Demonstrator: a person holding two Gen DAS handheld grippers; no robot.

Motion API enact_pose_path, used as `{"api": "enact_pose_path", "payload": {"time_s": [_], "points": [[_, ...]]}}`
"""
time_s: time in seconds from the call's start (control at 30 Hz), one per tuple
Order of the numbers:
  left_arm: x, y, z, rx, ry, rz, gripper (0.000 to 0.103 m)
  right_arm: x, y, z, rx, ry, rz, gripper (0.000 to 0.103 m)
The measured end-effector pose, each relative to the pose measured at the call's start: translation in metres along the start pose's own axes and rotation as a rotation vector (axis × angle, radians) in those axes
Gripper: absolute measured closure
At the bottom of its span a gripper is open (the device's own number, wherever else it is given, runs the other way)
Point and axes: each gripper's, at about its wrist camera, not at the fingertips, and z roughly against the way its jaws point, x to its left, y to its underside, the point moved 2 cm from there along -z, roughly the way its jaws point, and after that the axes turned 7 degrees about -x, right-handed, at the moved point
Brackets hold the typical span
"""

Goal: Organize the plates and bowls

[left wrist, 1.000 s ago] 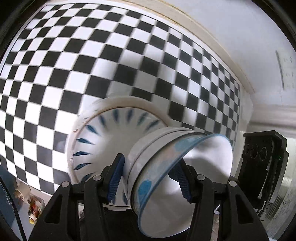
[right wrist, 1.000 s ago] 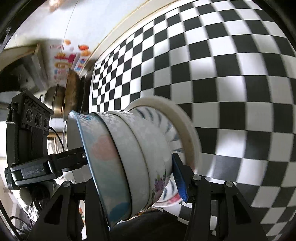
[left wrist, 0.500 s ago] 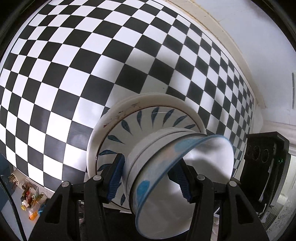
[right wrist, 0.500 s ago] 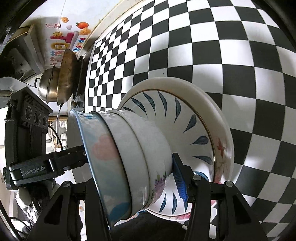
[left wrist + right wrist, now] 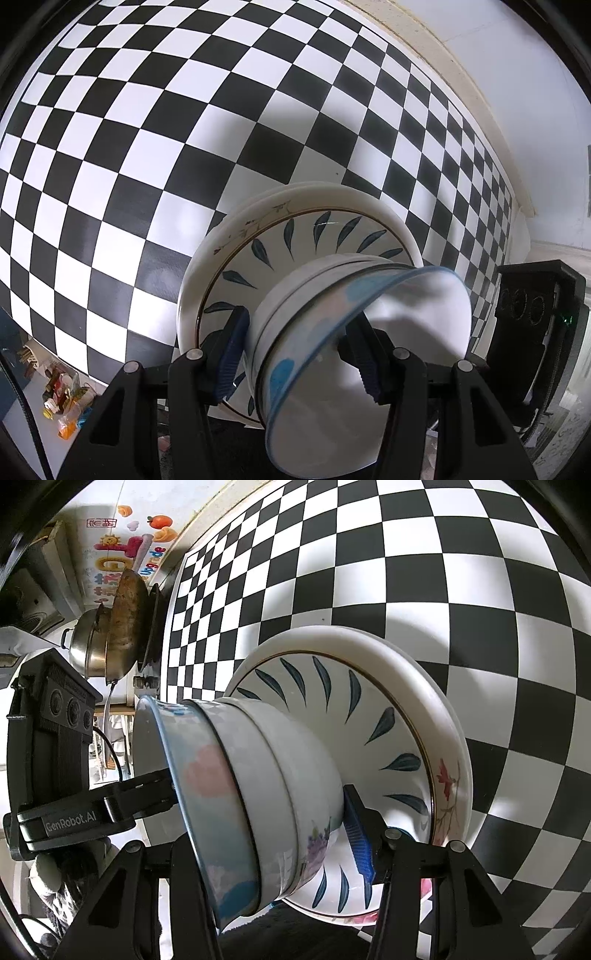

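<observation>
A stack of nested white bowls [image 5: 332, 325] with blue and pink patterns sits on stacked plates [image 5: 295, 236]; the top plate has blue leaf marks. The whole pile stands on the checkered tabletop [image 5: 147, 129]. My left gripper [image 5: 299, 350] is shut on the bowl stack, one blue pad outside the wall and one inside. My right gripper [image 5: 266, 834] grips the same bowl stack [image 5: 266, 775] from the opposite side, above the plates [image 5: 424, 709]; its left finger is hidden behind the bowls. Each gripper shows in the other's view.
The black-and-white checkered cloth [image 5: 424, 572] covers the table. Metal pots and a pan [image 5: 118, 620] stand at the table's far end by a wall with colourful stickers. A white wall [image 5: 498, 74] borders the table. Small items [image 5: 62, 398] lie on the floor.
The views have swung so the plates and bowls appear larger and more face-on, closer over the checkered table. Both grippers keep the same hold on the bowl stack.
</observation>
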Motion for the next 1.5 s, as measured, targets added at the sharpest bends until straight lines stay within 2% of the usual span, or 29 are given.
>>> {"api": "enact_pose_path", "payload": {"time_s": [0.13, 0.27, 0.5, 0.63, 0.67, 0.7, 0.73, 0.8, 0.87, 1.03, 1.17, 1.37, 1.5], "points": [[-0.004, 0.003, 0.006, -0.011, -0.018, -0.036, 0.052, -0.001, 0.002, 0.000, 0.003, 0.003, -0.015, 0.051], [-0.007, 0.006, 0.023, -0.059, -0.057, -0.076, 0.052, 0.006, 0.005, 0.010, -0.026, 0.055, 0.021, 0.051], [-0.013, 0.018, 0.063, -0.189, -0.135, -0.168, 0.052, 0.017, 0.011, 0.049, -0.143, 0.162, 0.068, 0.050], [-0.019, 0.032, 0.079, -0.232, -0.157, -0.220, 0.052, 0.038, 0.026, 0.076, -0.211, 0.234, 0.122, 0.050], [-0.020, 0.036, 0.083, -0.245, -0.167, -0.232, 0.052, 0.044, 0.031, 0.080, -0.222, 0.249, 0.133, 0.049], [-0.020, 0.040, 0.087, -0.257, -0.178, -0.244, 0.052, 0.049, 0.035, 0.085, -0.234, 0.267, 0.145, 0.043], [-0.020, 0.043, 0.091, -0.273, -0.186, -0.256, 0.051, 0.058, 0.042, 0.092, -0.254, 0.292, 0.158, 0.033], [-0.019, 0.050, 0.100, -0.313, -0.196, -0.274, 0.051, 0.067, 0.051, 0.099, -0.282, 0.325, 0.169, 0.022], [-0.018, 0.055, 0.109, -0.348, -0.210, -0.303, 0.051, 0.076, 0.060, 0.109, -0.324, 0.371, 0.175, 0.020], [-0.017, 0.063, 0.123, -0.403, -0.212, -0.372, 0.030, 0.097, 0.081, 0.126, -0.445, 0.469, 0.159, 0.017], [-0.017, 0.070, 0.136, -0.435, -0.185, -0.412, 0.019, 0.113, 0.095, 0.133, -0.494, 0.506, 0.142, 0.015], [-0.022, 0.088, 0.165, -0.512, -0.191, -0.449, 0.018, 0.139, 0.118, 0.151, -0.586, 0.541, 0.131, 0.014], [-0.026, 0.112, 0.196, -0.590, -0.174, -0.464, 0.018, 0.164, 0.144, 0.172, -0.655, 0.572, 0.170, 0.013]]}}
